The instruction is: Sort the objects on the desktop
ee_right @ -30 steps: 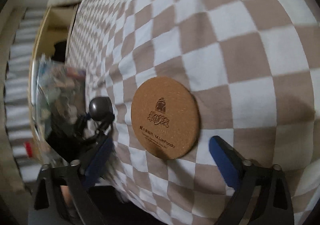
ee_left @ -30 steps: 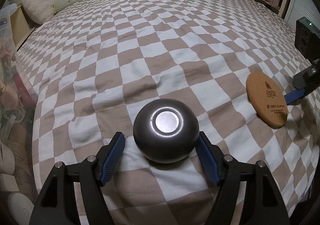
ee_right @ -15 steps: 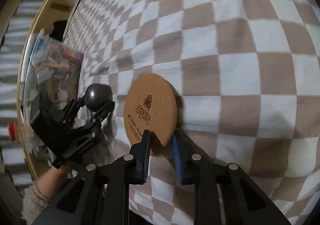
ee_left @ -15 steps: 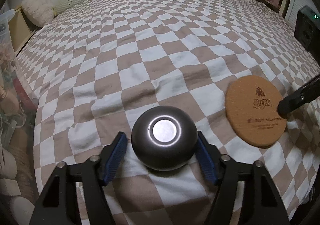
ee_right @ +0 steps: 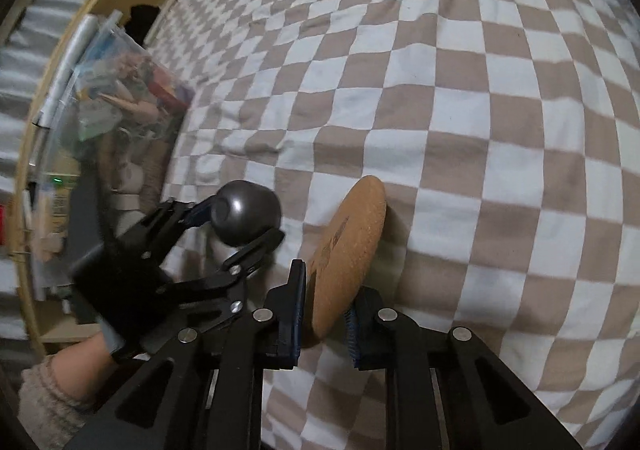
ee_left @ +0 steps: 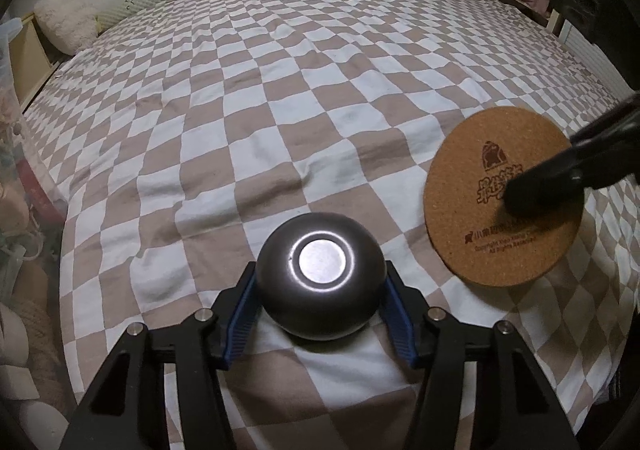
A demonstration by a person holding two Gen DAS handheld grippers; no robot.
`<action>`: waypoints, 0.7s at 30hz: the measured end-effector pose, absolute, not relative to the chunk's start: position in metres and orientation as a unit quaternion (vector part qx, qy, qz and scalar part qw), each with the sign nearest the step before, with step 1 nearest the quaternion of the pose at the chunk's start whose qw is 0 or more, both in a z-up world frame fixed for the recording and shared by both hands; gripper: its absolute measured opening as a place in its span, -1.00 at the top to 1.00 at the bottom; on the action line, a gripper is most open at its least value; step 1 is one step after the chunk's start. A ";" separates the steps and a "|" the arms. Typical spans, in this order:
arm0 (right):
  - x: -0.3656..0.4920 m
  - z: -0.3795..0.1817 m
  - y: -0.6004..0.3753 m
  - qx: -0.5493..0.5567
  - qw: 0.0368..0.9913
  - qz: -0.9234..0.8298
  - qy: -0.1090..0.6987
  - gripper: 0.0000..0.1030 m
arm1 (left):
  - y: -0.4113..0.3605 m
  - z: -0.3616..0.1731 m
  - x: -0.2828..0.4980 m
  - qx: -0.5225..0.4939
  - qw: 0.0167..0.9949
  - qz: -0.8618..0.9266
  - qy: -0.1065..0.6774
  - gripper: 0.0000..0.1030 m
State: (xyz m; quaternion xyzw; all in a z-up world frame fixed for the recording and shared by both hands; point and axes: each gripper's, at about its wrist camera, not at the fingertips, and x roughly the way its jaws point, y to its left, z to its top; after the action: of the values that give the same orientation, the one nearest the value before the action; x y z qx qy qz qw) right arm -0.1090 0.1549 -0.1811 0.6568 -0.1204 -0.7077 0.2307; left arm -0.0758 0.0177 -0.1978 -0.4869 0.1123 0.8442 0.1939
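Cork coaster (ee_right: 352,246), stiff and light, is clamped at its rim by closing right gripper (ee_right: 324,314), tilted above the bed (ee_right: 480,90); smooth, slippery-looking bowl (ee_left: 321,276), upturned near the bed's edge, is flanked at its widest by closing left gripper (ee_left: 321,314), contact unclear.

Coaster (ee_left: 502,198) right of ball (ee_left: 321,276), apparently apart

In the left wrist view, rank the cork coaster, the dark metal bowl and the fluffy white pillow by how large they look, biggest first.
1. cork coaster, the widest disc in the picture.
2. dark metal bowl, clearly narrower, though closest to the camera.
3. fluffy white pillow, smallest here, but it lies far off at the bed's head, so its true size is unsure.
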 end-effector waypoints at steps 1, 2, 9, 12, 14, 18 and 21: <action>-0.110 -0.183 0.153 0.659 0.227 -0.708 -0.114 0.70 | 0.017 -0.198 -0.076 -0.487 0.195 0.844 0.113 -0.11; -0.111 -0.183 0.152 0.659 0.225 -0.709 -0.110 0.70 | 0.017 -0.197 -0.076 -0.486 0.197 0.844 0.113 -0.11; -0.112 -0.180 0.149 0.661 0.230 -0.705 -0.113 0.81 | 0.018 -0.192 -0.072 -0.481 0.203 0.843 0.131 -0.10; -0.111 -0.170 0.146 0.652 0.238 -0.712 -0.113 0.81 | 0.018 -0.183 -0.064 -0.477 0.205 0.845 0.128 -0.10; -0.110 -0.162 0.146 0.644 0.242 -0.717 -0.113 0.81 | 0.015 -0.176 -0.060 -0.471 0.203 0.849 0.124 -0.10; -0.107 -0.144 0.147 0.626 0.244 -0.732 -0.114 0.81 | 0.011 -0.147 -0.054 -0.454 0.196 0.861 0.118 -0.10; -0.108 -0.132 0.151 0.614 0.242 -0.742 -0.116 0.81 | 0.005 -0.123 -0.058 -0.439 0.190 0.871 0.116 -0.10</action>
State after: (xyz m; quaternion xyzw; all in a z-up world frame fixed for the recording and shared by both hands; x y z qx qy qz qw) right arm -0.1080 0.1509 -0.1319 0.6142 -0.1164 -0.7420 0.2421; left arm -0.0584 0.0053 -0.1230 -0.4388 0.1162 0.8705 0.1900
